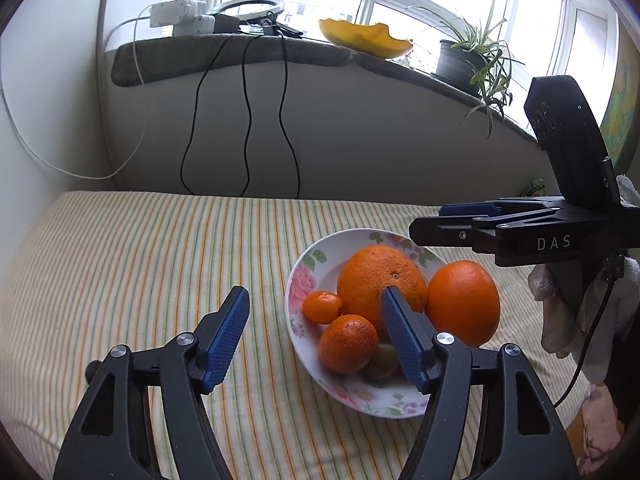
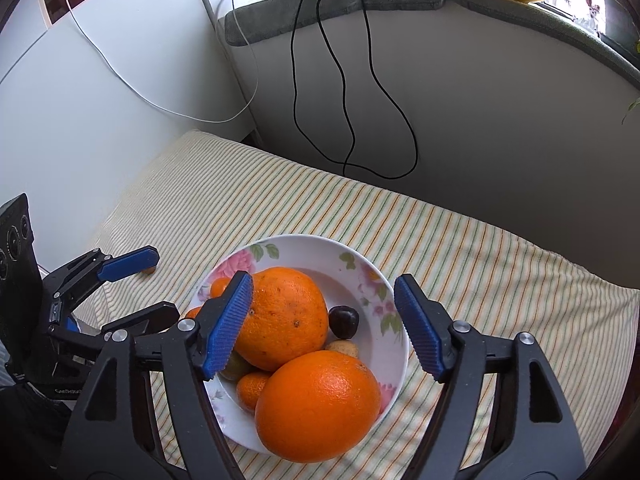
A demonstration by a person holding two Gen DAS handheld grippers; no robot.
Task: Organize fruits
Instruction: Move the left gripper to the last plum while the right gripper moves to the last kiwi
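Note:
A floral bowl [image 1: 296,292] [image 2: 360,264] sits on the striped cloth. It holds two large oranges [image 1: 380,280] [image 1: 464,300] [image 2: 284,312] [image 2: 316,404], two small tangerines [image 1: 348,344] [image 1: 322,306], a greenish fruit [image 1: 382,360], a dark plum [image 2: 343,321] and a tan nut-like fruit [image 2: 343,348]. My left gripper [image 1: 314,312] is open and empty, just above the bowl's left side. My right gripper [image 2: 324,300] is open and empty, hovering over the bowl; it also shows in the left wrist view [image 1: 436,224].
The striped cloth [image 1: 140,260] covers a padded surface against a grey wall. Black cables [image 1: 248,120] and a white cable hang from the sill. A yellow dish [image 1: 364,38], a potted plant [image 1: 472,56] and chargers stand on the sill.

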